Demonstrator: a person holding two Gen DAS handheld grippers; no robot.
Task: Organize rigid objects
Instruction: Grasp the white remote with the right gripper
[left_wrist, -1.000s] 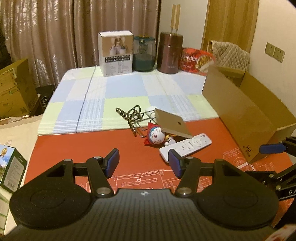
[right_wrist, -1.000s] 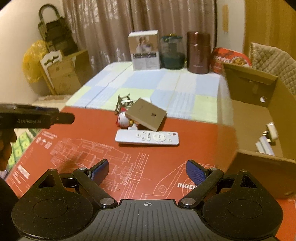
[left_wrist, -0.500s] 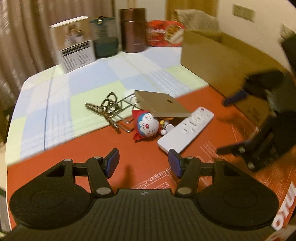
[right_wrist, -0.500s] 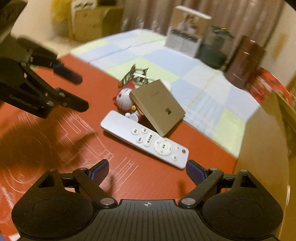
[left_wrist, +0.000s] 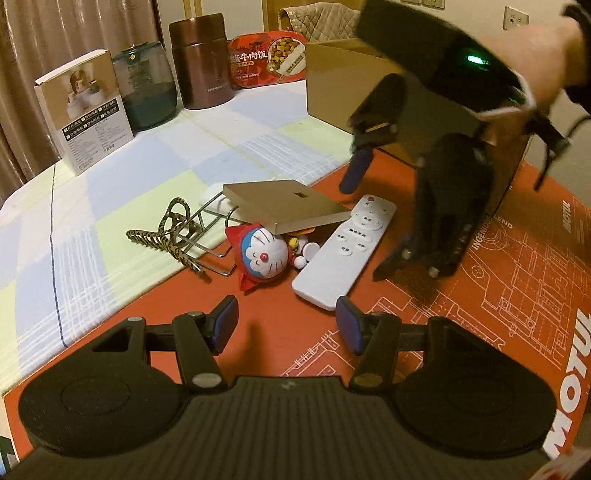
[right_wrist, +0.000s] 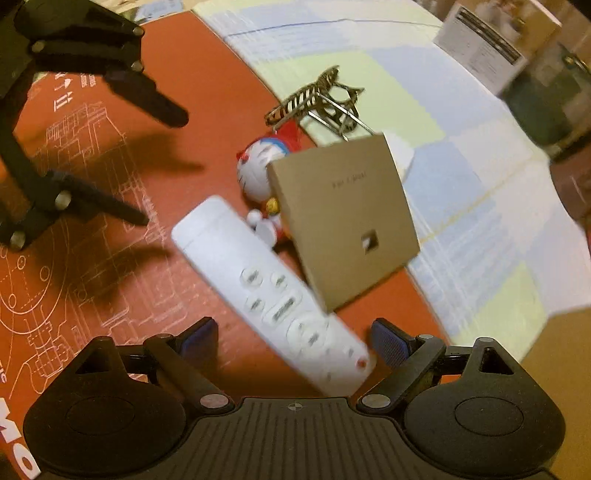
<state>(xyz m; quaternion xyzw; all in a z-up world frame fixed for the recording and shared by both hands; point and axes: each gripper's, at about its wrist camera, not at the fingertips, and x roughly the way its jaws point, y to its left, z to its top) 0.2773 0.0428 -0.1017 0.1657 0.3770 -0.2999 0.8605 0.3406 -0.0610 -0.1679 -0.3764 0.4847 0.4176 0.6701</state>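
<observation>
In the right wrist view, the right gripper (right_wrist: 293, 341) is seen with its jaws spread wide and nothing held; the near end of the white remote control (right_wrist: 273, 295) lies between the two blue pads, low in the centre of the frame, though whether either pad touches it cannot be told through the blur. This placement is judged to be a line-up for a grasp across the remote's narrow width.

In the left wrist view, the left gripper (left_wrist: 286, 325) is likewise wide open and empty, poised low at the bottom centre just short of the remote's other end, apparently kept clear so that the right tool can work.

The remote rests flat on the red mat (left_wrist: 480, 314). Just beside it, in mid-frame, a Doraemon figure (left_wrist: 264, 254) lies on its side, and a flat tan box (left_wrist: 284, 205) is propped at a tilt on the figure, one edge reaching over towards the remote. A metal wire rack with a striped band (left_wrist: 173, 232) lies at centre left on the checked cloth (left_wrist: 110, 206).

The open cardboard box (left_wrist: 332, 85), at the upper right, is taken as the likely destination. A risk is judged that lifting the remote could disturb the tilted tan box.
</observation>
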